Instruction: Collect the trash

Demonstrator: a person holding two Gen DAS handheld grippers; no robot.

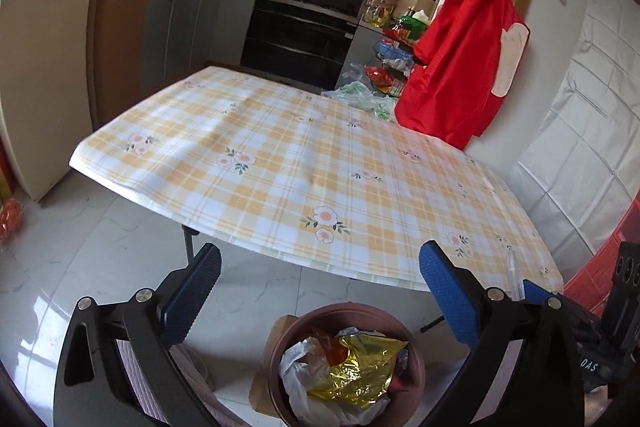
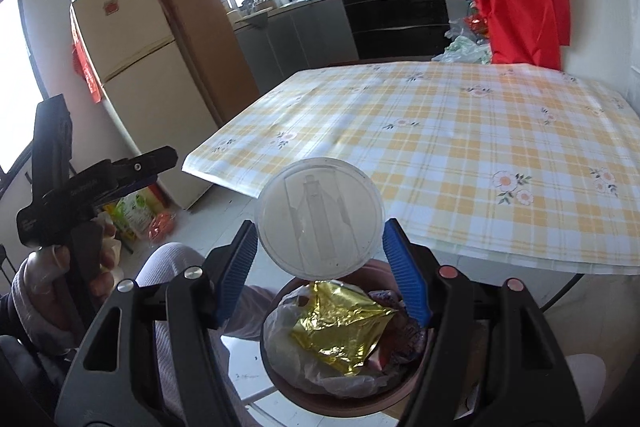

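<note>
A brown round trash bin [image 1: 416, 359] stands on the floor below the table's near edge, holding a white plastic bag and a gold foil wrapper [image 1: 356, 367]. My left gripper [image 1: 320, 291] is open and empty above the bin. My right gripper [image 2: 320, 247] is shut on a round translucent plastic lid [image 2: 320, 217], held upright just above the bin [image 2: 280, 383] and the foil [image 2: 340, 331]. The left gripper also shows at the left of the right wrist view [image 2: 120, 175]. The right gripper shows at the right edge of the left wrist view [image 1: 624, 307].
A table with a yellow checked flowered cloth [image 1: 312, 167] fills the middle. A red garment [image 1: 468, 59] hangs on the right wall. A fridge [image 2: 132, 67] stands left, kitchen counter and stove [image 1: 308, 15] behind. Bags and packets lie on the floor [image 2: 140, 215].
</note>
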